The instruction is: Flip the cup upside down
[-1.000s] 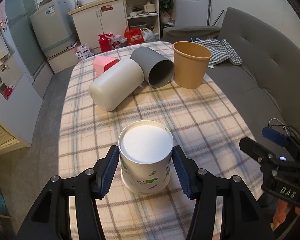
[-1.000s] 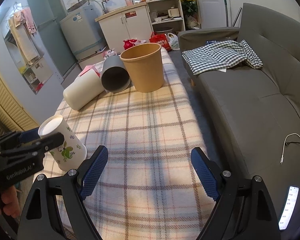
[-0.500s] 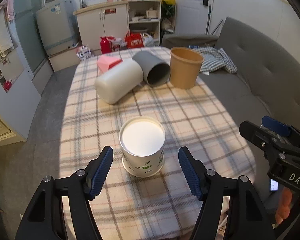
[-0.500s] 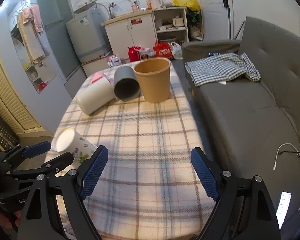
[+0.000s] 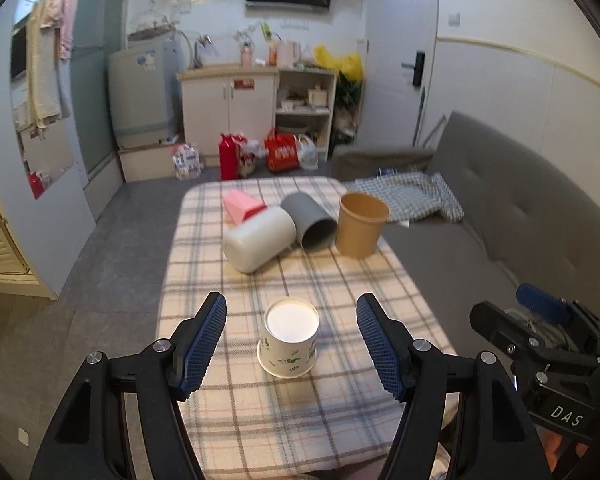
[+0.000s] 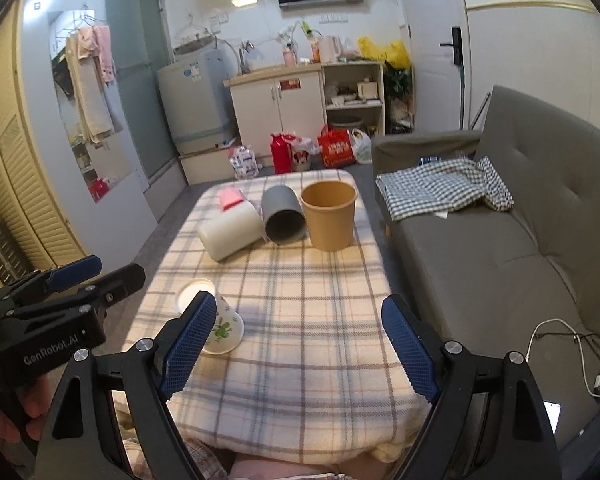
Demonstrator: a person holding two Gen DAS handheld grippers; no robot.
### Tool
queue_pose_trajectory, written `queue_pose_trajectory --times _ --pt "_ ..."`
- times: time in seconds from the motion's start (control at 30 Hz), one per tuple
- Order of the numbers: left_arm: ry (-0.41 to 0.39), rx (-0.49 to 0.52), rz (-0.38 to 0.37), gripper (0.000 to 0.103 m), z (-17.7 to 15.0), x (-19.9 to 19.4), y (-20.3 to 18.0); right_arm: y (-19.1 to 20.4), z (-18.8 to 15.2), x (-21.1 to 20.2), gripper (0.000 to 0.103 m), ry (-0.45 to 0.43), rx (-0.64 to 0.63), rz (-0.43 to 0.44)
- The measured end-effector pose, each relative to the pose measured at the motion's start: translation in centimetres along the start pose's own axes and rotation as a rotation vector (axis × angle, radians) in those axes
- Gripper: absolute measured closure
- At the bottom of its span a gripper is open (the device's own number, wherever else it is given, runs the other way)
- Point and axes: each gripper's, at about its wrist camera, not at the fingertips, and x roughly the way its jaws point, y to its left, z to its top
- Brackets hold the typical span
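A white paper cup with green leaf print [image 5: 287,338] stands upside down on the plaid tablecloth [image 5: 328,280], its flat bottom facing up. My left gripper [image 5: 291,344] is open and empty, held back from the cup with its blue pads on either side at a distance. In the right wrist view the cup [image 6: 215,322] sits at the table's near left, partly behind my left fingertip. My right gripper [image 6: 295,348] is open and empty over the table's near edge. The left gripper [image 6: 75,280] shows there at the far left.
At the far end of the table lie a white cup [image 5: 259,242] and a grey cup [image 5: 312,220] on their sides, a brown paper cup [image 5: 360,224] upright, and a pink object [image 5: 239,206]. A grey sofa [image 6: 520,240] with a checked cloth stands to the right.
My left gripper let go of the upside-down cup, opened wide and pulled back and up. My right gripper also drew back from the table. The cup stayed in place.
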Motion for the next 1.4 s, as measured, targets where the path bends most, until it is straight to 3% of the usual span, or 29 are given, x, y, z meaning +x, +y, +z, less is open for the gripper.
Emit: queue_pose_trajectory --times 0.17,0.37,0.47,0.53,0.73,0.8,0.97,1.4 --pt "-0.075 -0.016 0.048 0.032 -1.7 -1.9 0.6 0.8 -0.9 -1.0 0.018 -0.018 -0.021 0.003" --pt "-0.106 -0.040 0.089 0.032 -4.8 -2.2 1.4 1.9 -3.0 -0.3 0.018 -0.033 -0.062 -0.005" --pt "-0.118 -0.039 0.115 0.022 -6.4 -2.1 1.5 1.9 -3.9 0.4 0.018 -0.031 -0.063 -0.012" --pt "-0.125 -0.034 0.125 0.020 -7.3 -2.1 1.4 1.8 -4.6 0.8 0.008 -0.041 -0.058 -0.017" --pt "-0.116 -0.048 0.136 0.013 -8.9 -1.8 1.6 1.9 -5.8 1.1 0.002 -0.063 -0.074 -0.017" --pt "-0.119 -0.050 0.152 0.008 -9.3 -1.8 1.6 1.8 -6.1 1.4 0.000 -0.060 -0.073 -0.019" --pt "-0.118 -0.024 0.193 0.007 -10.0 -1.7 1.4 1.3 -6.4 1.8 0.000 -0.042 -0.048 -0.013" --pt "-0.120 -0.068 0.203 0.007 -10.0 -2.0 2.3 1.7 -6.5 2.0 0.000 -0.037 -0.067 -0.010"
